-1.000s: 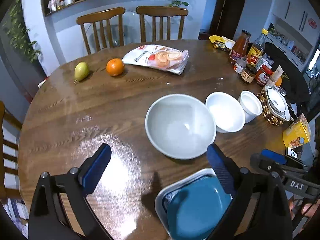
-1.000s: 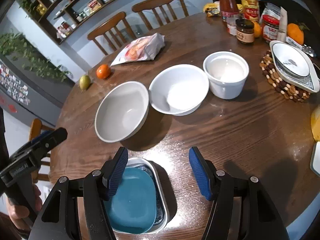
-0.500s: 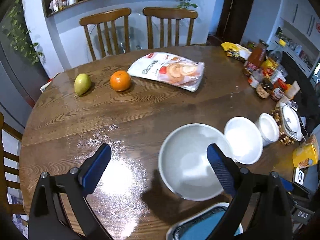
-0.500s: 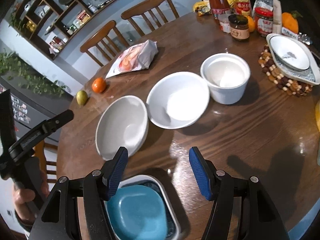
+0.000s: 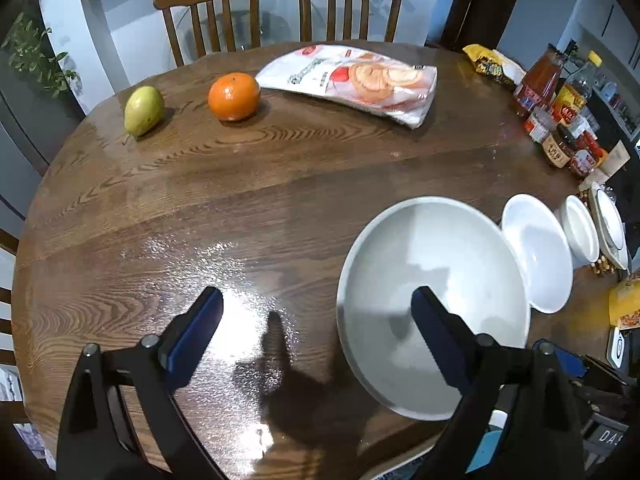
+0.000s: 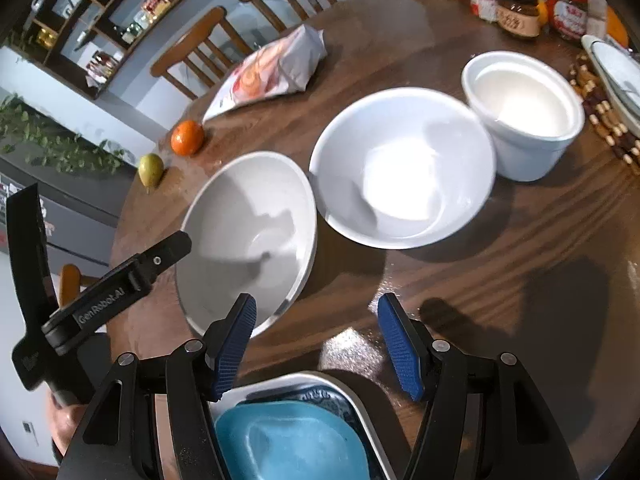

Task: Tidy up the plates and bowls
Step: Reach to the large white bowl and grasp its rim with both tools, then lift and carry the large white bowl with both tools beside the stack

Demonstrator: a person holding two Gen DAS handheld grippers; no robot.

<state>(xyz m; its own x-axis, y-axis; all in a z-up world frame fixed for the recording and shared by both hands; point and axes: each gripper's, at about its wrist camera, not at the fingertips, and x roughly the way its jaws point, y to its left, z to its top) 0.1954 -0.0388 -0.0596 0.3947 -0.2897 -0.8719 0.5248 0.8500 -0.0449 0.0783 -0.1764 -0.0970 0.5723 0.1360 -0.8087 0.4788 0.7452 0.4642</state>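
with your left hand-held gripper (image 5: 316, 320) wide, empty and closing, straddle the grey bowl (image 5: 432, 300) rim squarely; the right hand-held gripper (image 6: 316, 332) hovers part-open, empty.

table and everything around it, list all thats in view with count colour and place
grey bowl: 1, grey-white, near left
white bowl: 1, white, right of it
white pot: 1, straight-sided, further right
blue plate: 1, teal, on a patterned plate, near edge
orange: 1, far left
pear: 1, green, left of the orange
snack bag: 1, white, far middle
jars and bottles: several, far right
chairs: 2, wooden, behind the table
left hand-held gripper: closing, over the grey bowl's left rim
right hand-held gripper: open, empty
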